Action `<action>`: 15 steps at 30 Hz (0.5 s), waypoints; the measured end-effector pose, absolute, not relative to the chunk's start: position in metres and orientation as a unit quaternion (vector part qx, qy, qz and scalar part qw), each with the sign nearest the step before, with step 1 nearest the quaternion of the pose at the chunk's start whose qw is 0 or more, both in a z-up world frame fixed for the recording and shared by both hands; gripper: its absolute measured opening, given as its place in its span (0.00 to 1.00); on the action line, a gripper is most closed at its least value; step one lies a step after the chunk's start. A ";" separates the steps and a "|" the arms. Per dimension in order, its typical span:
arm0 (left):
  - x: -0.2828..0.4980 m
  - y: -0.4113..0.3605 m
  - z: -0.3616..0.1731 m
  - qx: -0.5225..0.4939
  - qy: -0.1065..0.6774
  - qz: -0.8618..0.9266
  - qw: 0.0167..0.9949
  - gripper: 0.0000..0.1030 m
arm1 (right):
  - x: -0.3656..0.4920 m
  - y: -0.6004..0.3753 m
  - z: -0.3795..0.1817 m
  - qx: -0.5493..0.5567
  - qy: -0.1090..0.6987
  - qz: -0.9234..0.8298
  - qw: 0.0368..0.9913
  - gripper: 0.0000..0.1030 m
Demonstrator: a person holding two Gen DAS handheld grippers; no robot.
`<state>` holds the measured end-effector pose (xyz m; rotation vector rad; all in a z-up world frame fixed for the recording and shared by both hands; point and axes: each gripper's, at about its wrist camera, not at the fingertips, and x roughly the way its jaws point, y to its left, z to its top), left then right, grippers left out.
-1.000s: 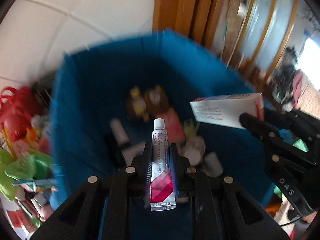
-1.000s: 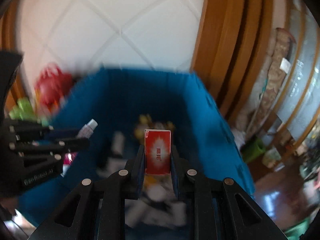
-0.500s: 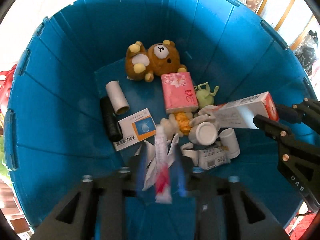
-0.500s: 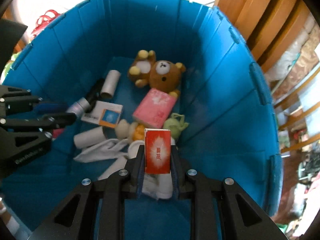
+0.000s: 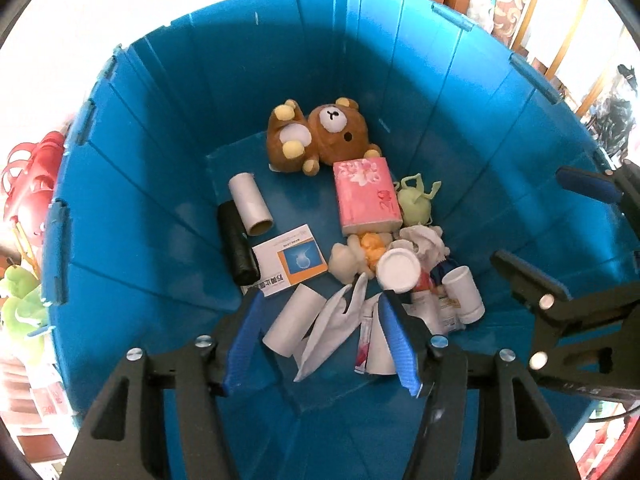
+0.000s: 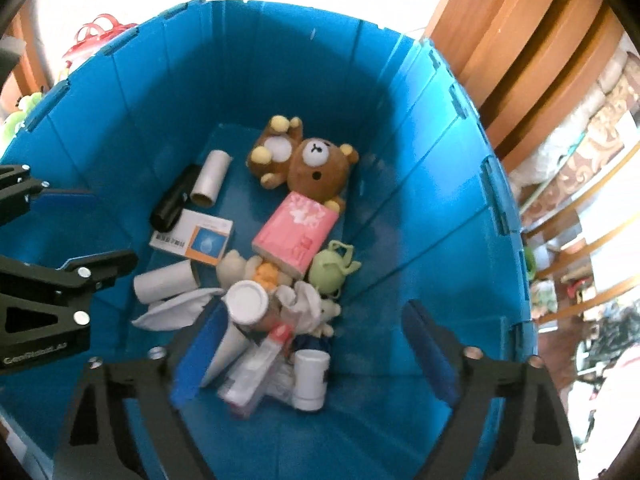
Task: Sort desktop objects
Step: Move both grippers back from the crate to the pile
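Observation:
Both grippers hang over a deep blue bin (image 5: 160,200) (image 6: 420,200). My left gripper (image 5: 320,320) is opening, and nothing sits between its blue pads. The red-and-white tube (image 5: 363,340) lies free on the bin floor just below them, beside a cardboard tube (image 5: 294,326). My right gripper (image 6: 312,344) is opening wide. The white box with a red end (image 6: 250,372) is blurred below it on the pile, free of the pads. Each wrist view also shows the other gripper at its edge: the right gripper (image 5: 560,232), the left gripper (image 6: 88,232).
In the bin lie a brown bear plush (image 5: 320,136), a pink tissue pack (image 5: 366,192), a green toy (image 5: 416,204), an orange-and-white box (image 5: 288,264), a black roll (image 5: 236,248) and white bottles (image 5: 464,294). A red basket (image 5: 28,184) stands outside at left, wooden frames (image 6: 520,40) at right.
Both grippers came down over the bin and tipped further downward. The left one let go of the tube and the right one let go of the box; both items fell into the bin.

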<state>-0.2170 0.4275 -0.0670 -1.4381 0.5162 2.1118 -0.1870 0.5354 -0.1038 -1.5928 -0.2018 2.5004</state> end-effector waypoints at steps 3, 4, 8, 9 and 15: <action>-0.211 0.420 -0.056 -0.518 0.183 0.792 0.267 0.57 | -0.181 0.532 -0.101 -0.525 -0.066 0.845 0.077 1.00; -0.207 0.417 -0.052 -0.511 0.180 0.797 0.267 0.56 | -0.179 0.530 -0.100 -0.523 -0.066 0.846 0.074 1.00; -0.190 0.399 -0.032 -0.466 0.169 0.826 0.268 0.58 | -0.166 0.520 -0.090 -0.498 -0.067 0.861 0.074 1.00; -0.184 0.393 -0.025 -0.447 0.165 0.838 0.266 0.62 | -0.160 0.516 -0.085 -0.485 -0.069 0.868 0.076 1.00; -0.148 0.334 0.014 -0.330 0.118 0.905 0.241 0.73 | -0.128 0.481 -0.054 -0.400 -0.064 0.913 0.060 1.00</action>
